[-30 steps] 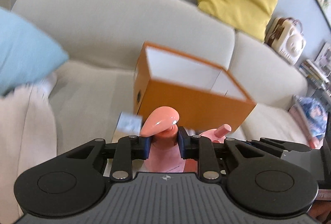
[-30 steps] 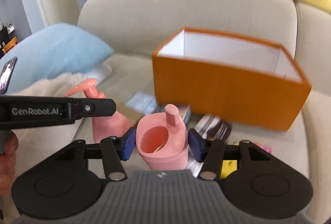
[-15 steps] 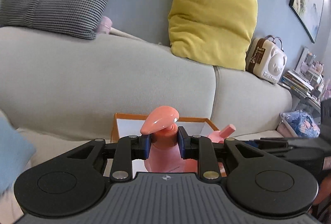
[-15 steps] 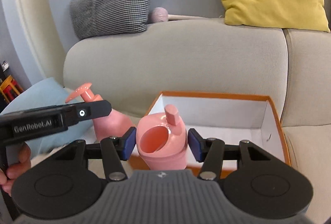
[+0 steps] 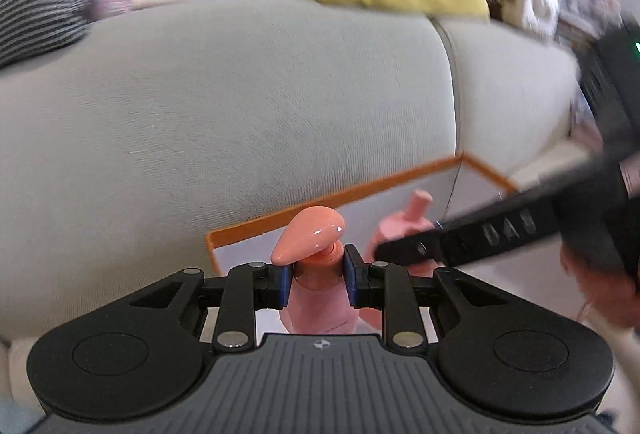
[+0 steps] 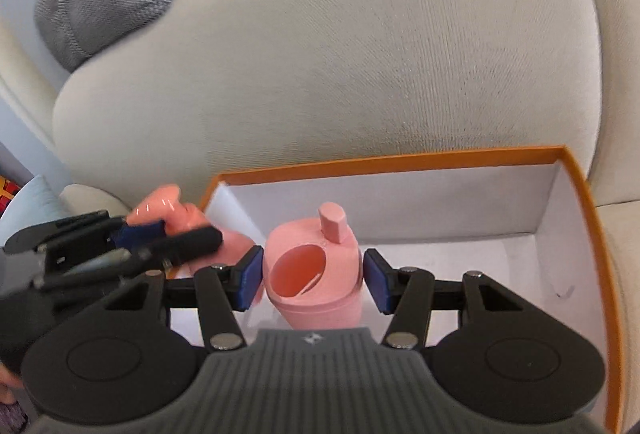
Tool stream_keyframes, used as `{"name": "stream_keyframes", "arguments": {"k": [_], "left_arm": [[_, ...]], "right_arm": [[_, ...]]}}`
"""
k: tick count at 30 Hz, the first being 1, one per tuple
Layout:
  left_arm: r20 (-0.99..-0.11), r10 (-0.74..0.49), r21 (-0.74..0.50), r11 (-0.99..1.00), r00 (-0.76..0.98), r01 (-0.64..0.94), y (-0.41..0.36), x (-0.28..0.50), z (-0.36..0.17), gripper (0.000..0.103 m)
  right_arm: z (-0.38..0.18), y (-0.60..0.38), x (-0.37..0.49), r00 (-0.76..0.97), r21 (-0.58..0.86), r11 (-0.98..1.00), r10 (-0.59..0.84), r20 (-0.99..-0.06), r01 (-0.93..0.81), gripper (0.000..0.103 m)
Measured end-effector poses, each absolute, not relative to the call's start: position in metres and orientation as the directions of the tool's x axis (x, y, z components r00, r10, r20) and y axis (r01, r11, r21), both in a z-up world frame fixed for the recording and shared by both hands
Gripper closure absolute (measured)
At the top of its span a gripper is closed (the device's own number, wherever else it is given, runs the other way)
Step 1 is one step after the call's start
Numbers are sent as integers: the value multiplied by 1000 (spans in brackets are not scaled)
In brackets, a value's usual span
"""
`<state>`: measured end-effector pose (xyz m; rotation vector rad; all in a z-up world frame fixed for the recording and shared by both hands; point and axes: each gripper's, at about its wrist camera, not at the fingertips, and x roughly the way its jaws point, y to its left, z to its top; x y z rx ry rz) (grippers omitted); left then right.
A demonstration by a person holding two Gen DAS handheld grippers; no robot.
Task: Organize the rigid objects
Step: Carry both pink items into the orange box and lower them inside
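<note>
Left gripper: we clamp the pump bottle by its neck.
Right gripper: we pinch the pink cup, half-wide.
Box: we should lower both upright, apart.

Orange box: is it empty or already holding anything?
Apparently empty. The orange box shows a bare white floor in the right wrist view; the pink cup hangs over it in the right tool, hiding some of it.

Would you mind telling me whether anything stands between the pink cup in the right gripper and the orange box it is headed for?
Nothing visible does. The pink cup hangs over the orange box, whose white floor below looks bare. The pump bottle in the left gripper sits at the box's left edge, beside the cup.
</note>
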<state>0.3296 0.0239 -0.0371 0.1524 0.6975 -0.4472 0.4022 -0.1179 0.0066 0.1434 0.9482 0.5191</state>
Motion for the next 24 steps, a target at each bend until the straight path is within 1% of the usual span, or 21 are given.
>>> {"name": "stream_keyframes", "arguments": {"k": [5,14,16,17,19,20,21,22,23,24], "left_arm": [[-682,-279,138,859,676,493,8,339,-60,74],[-713,-182,295,798,677,526,-6,346,-80,74],[-726,-160,304,797,668,521,-8,346,-85,73],[-729,-150,307,800,667,516,-7,346,-87,70],[-715,-144,318,805,685,501,-5,341,-88,67],[-701,-139,331,806,700,491,-4,337,-87,62],[-700,-141,333,803,700,495,-3,334,-86,54],[-700,-152,326,801,698,501,-2,331,-85,50],[-697,-162,313,808,699,499,1,327,-83,39],[-690,-169,300,818,704,491,5,322,-80,33]], "right_arm": [[-14,-110,434,444,376,866,494,-747,-330,47],[-34,-99,459,413,429,863,505,-758,-266,47],[-38,-97,461,413,430,866,500,-761,-257,47],[-40,-99,460,413,431,866,500,-761,-255,47],[-42,-98,461,411,431,867,498,-764,-251,47],[-43,-98,461,407,434,867,499,-765,-247,47],[-44,-98,462,403,442,864,504,-764,-243,47],[-44,-97,462,402,447,861,509,-761,-242,47],[-44,-96,462,405,445,862,507,-761,-243,47],[-44,-96,462,408,441,864,504,-762,-244,47]]}}
